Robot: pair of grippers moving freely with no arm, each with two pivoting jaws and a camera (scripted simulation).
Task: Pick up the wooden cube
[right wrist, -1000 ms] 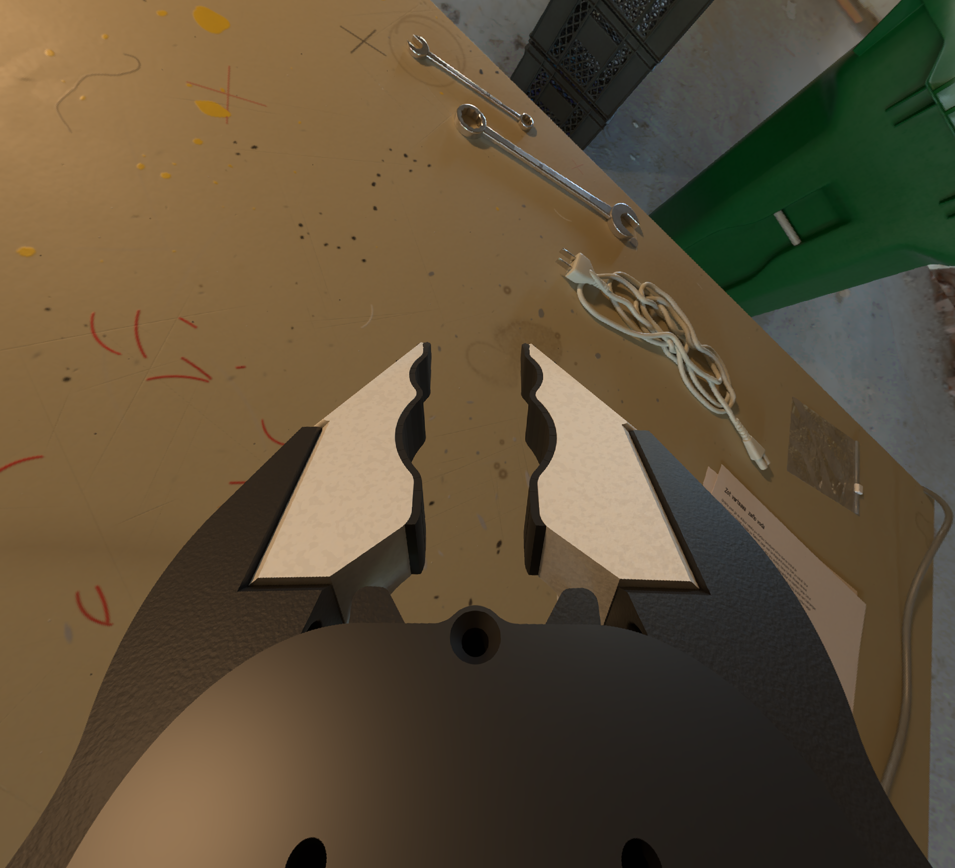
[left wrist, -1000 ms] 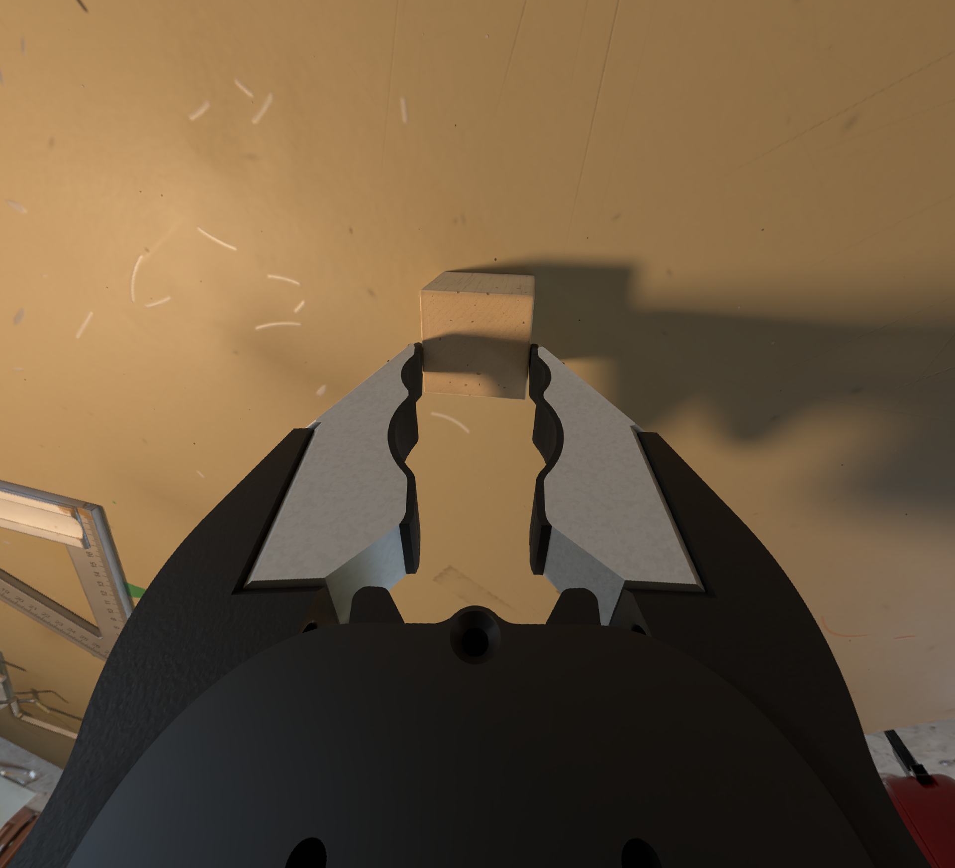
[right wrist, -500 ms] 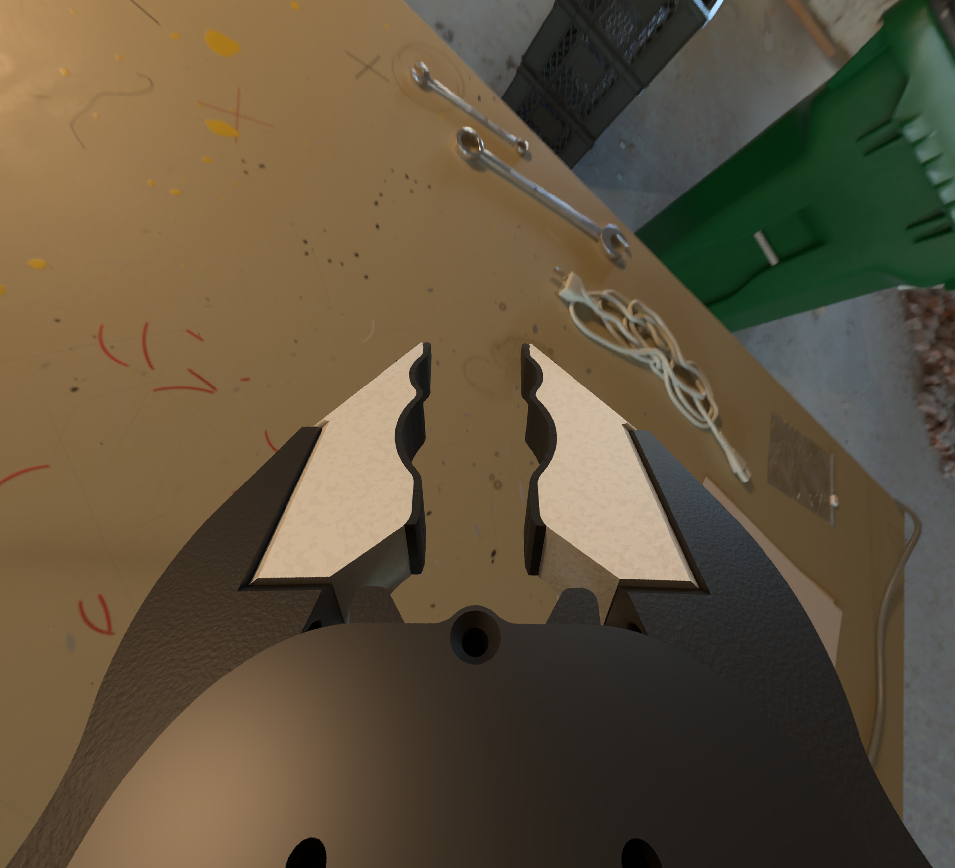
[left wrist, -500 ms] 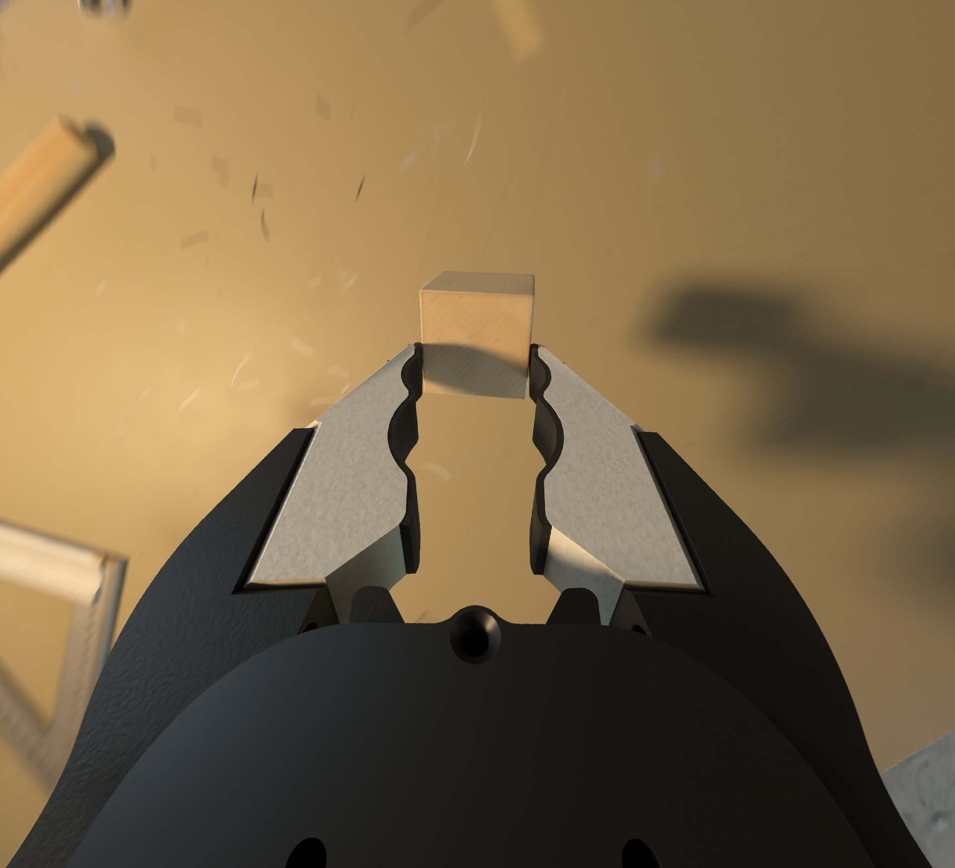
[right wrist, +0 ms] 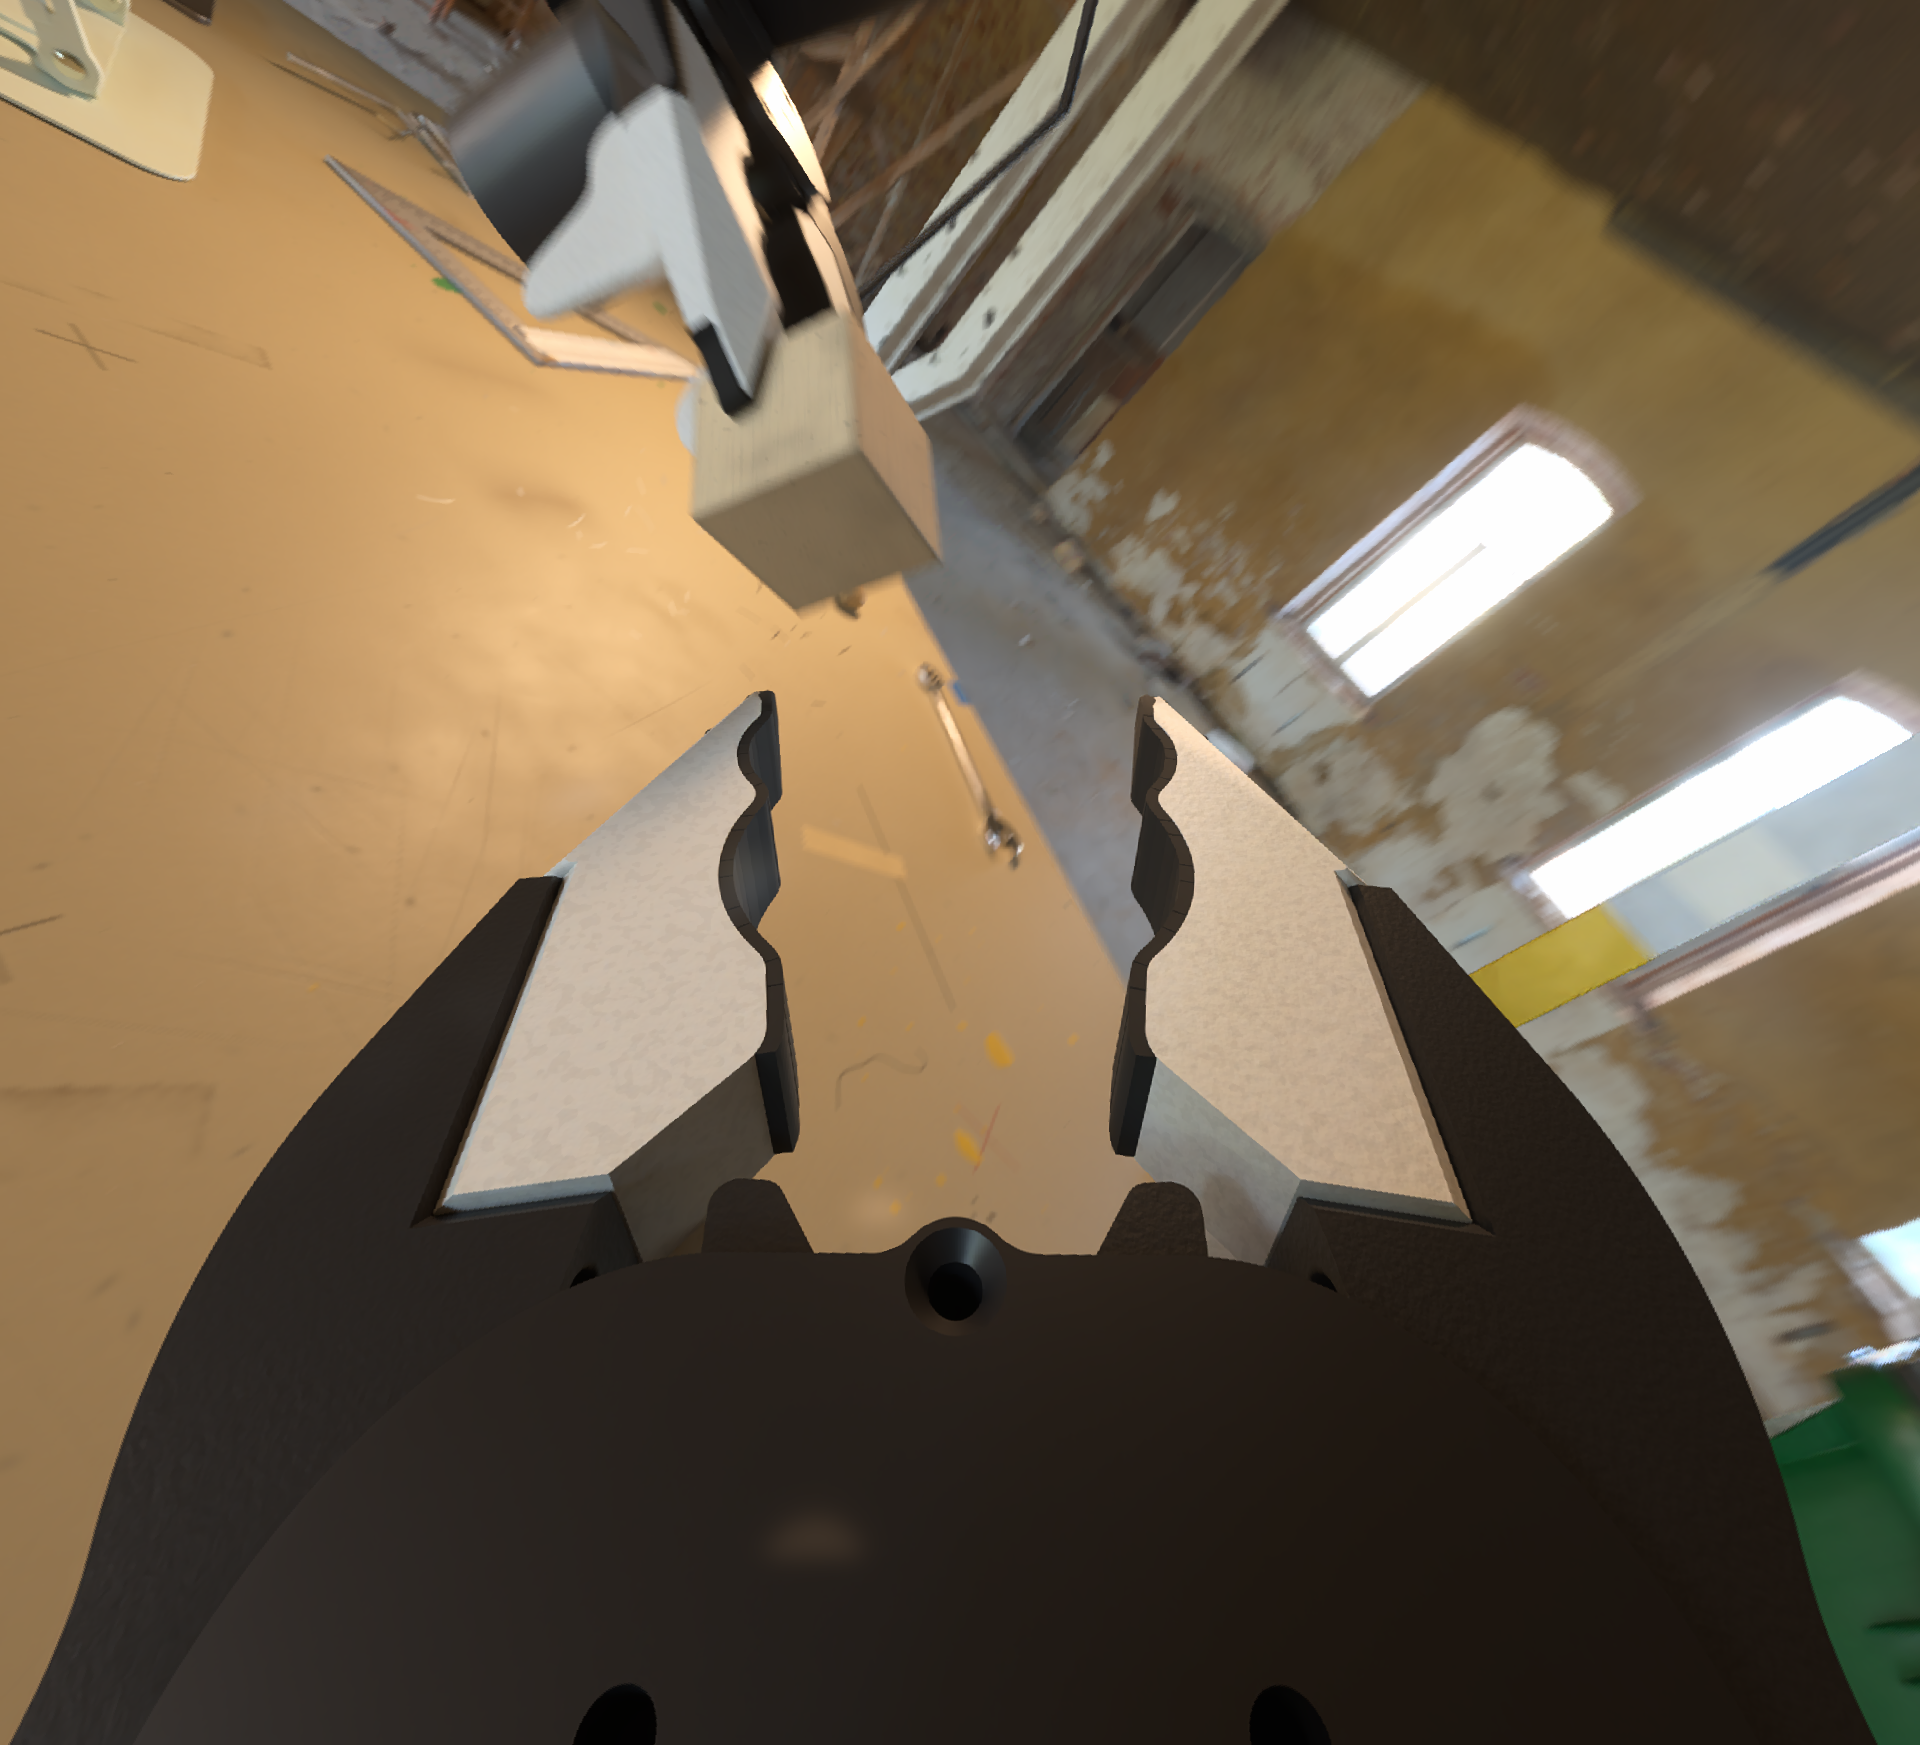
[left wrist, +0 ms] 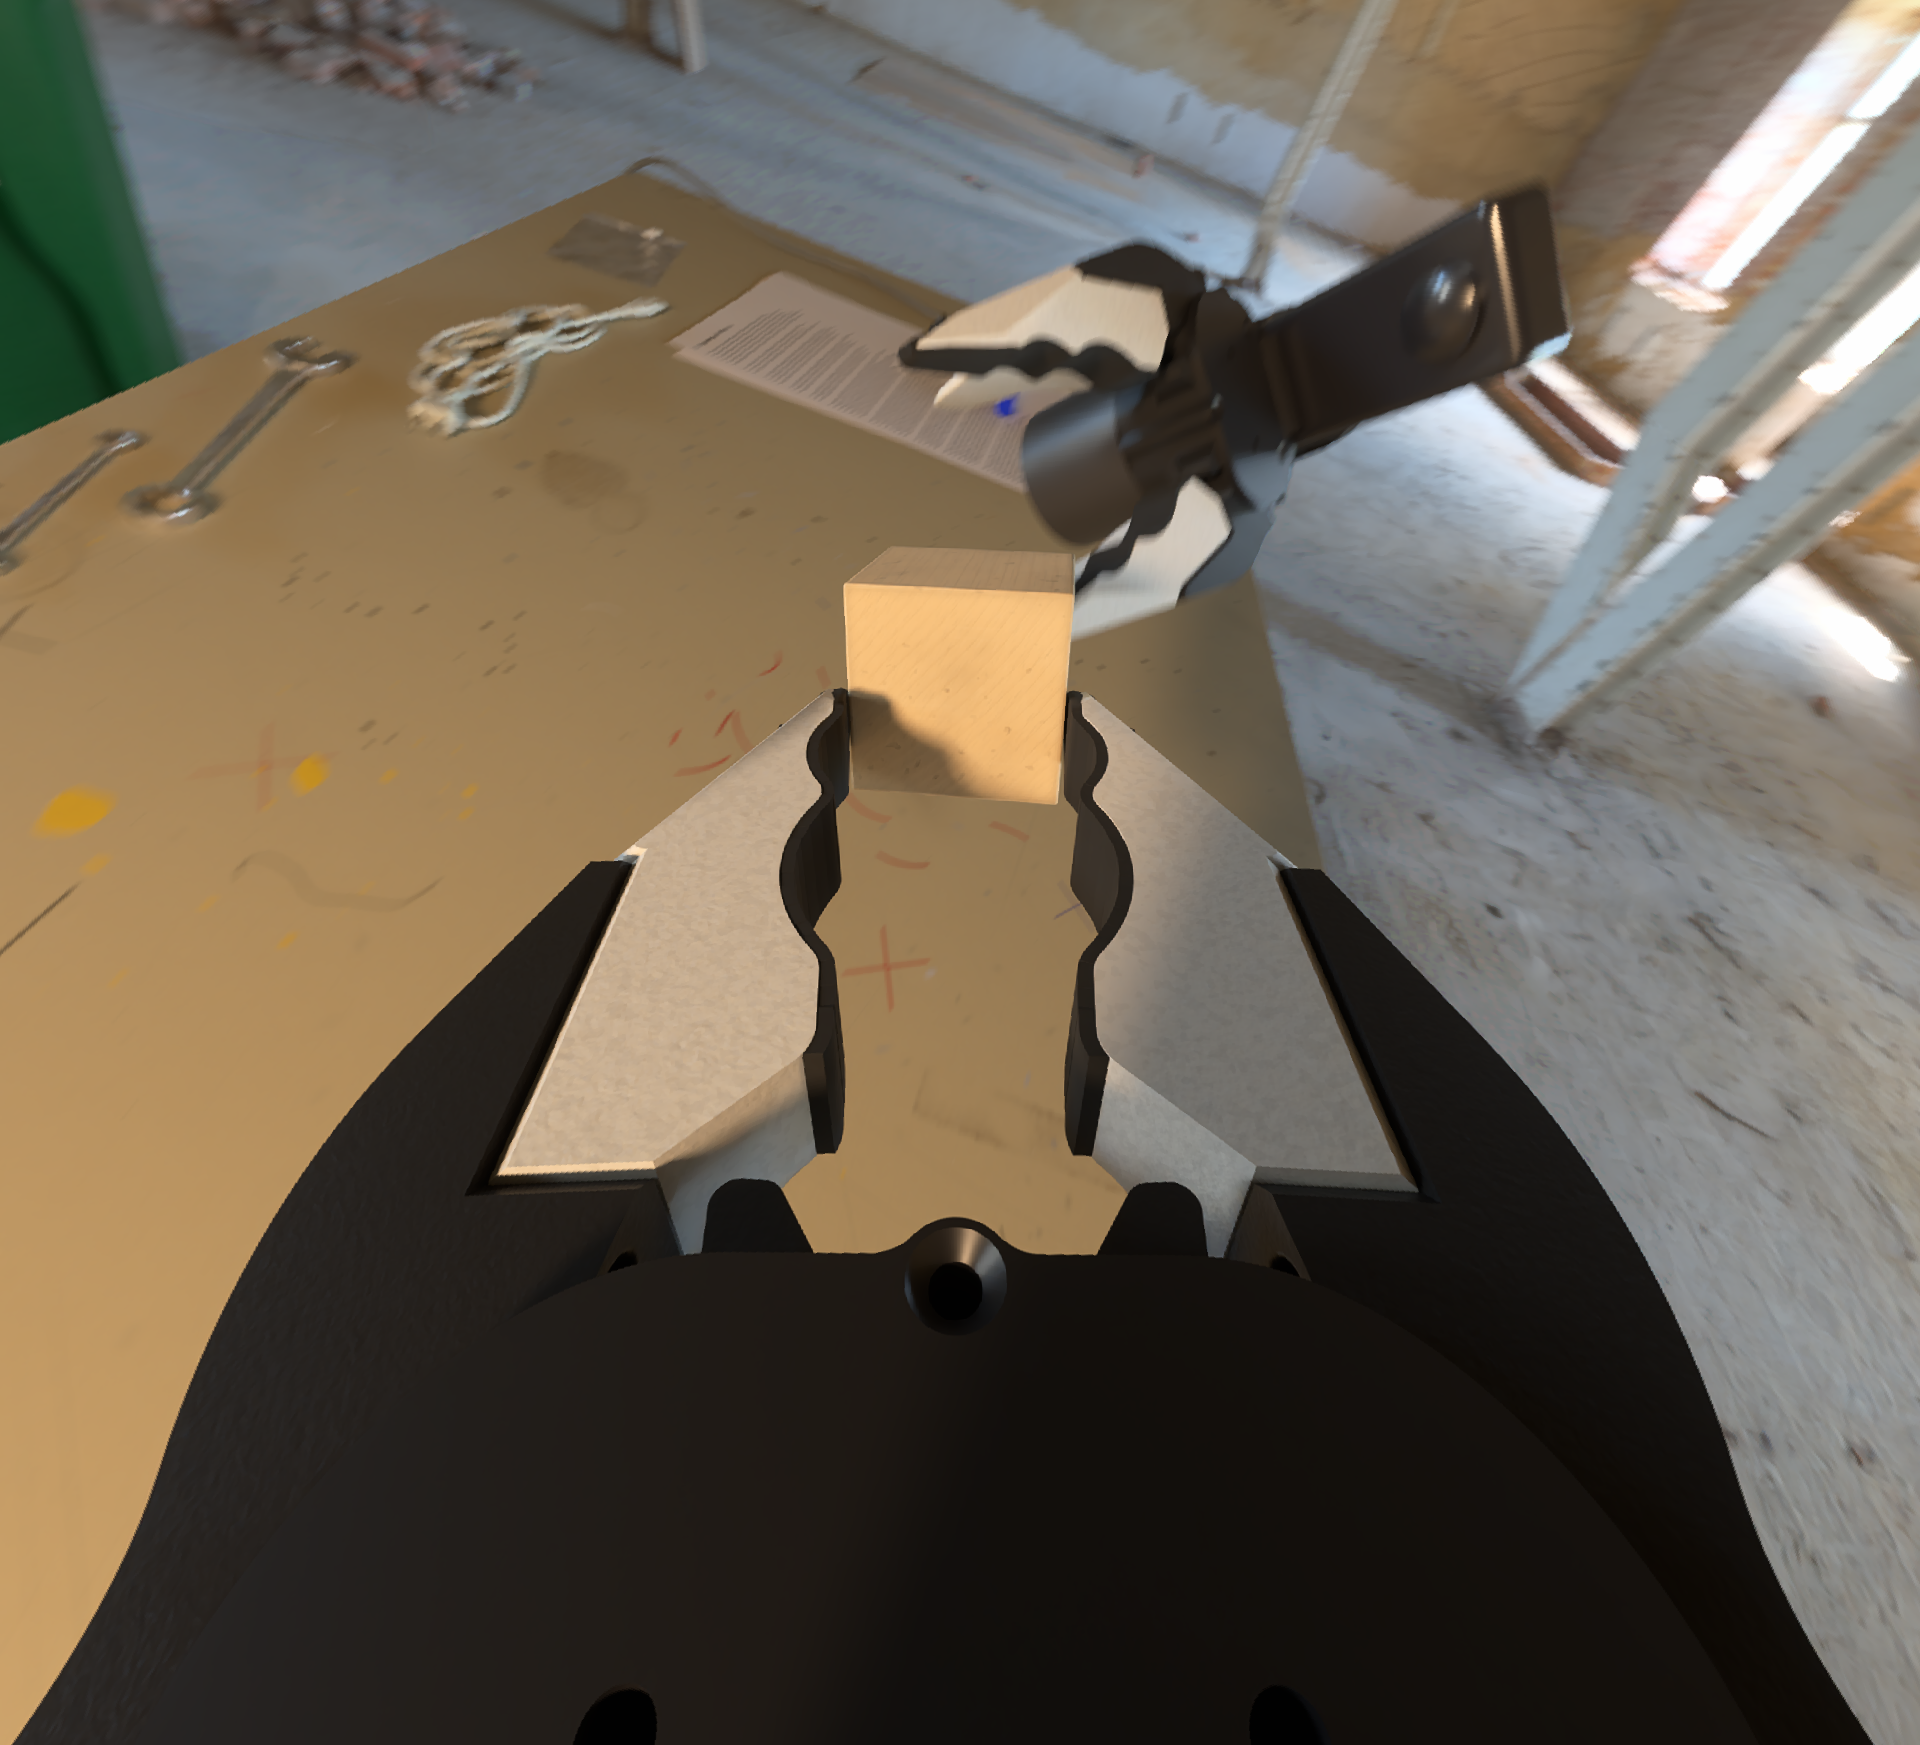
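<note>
While the left gripper (left wrist: 956, 708) pinches the wooden cube (left wrist: 956, 677) between its two fingertips, the cube hangs clear of the workbench (left wrist: 312, 708), its lower near corner darkened by shadow. The cube's back face is hidden in the left wrist view. Beyond it the right gripper (left wrist: 1029, 469) floats in the air, blurred, one finger partly cut off behind the cube. In the right wrist view the right gripper (right wrist: 956, 719) has its fingers spread wide around nothing, and the cube (right wrist: 821, 480) shows above it, held by the other gripper, whose body is smeared and cropped at the top edge. Two wrenches (left wrist: 229, 428), a coiled white cable (left wrist: 509, 365) and a printed sheet (left wrist: 852, 376) lie on the bench, soft with blur
</note>
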